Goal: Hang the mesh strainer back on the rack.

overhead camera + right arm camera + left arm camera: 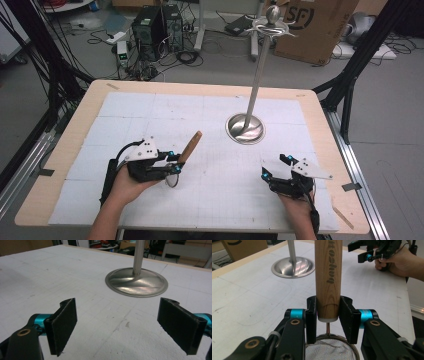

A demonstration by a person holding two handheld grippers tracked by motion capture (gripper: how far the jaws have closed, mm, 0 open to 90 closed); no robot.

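My left gripper (176, 163) (328, 315) is shut on the wooden handle (190, 146) (328, 275) of a small mesh strainer (329, 348). The handle points up and away toward the stand, and the mesh bowl hangs below the jaws. A steel stand (245, 128) (293, 266) (136, 281) with a round base and a tall pole rises at the middle right of the white mat; hooks (272, 27) crown its top. My right gripper (275, 166) (117, 323) rests open at the front right, jaws wide apart and nothing between them, facing the stand's base.
A white gridded mat (150, 120) covers the wooden table (90, 95). Black frame posts (350, 75) stand at both sides. Computers, cables and cardboard boxes (315, 25) lie on the floor beyond the far edge.
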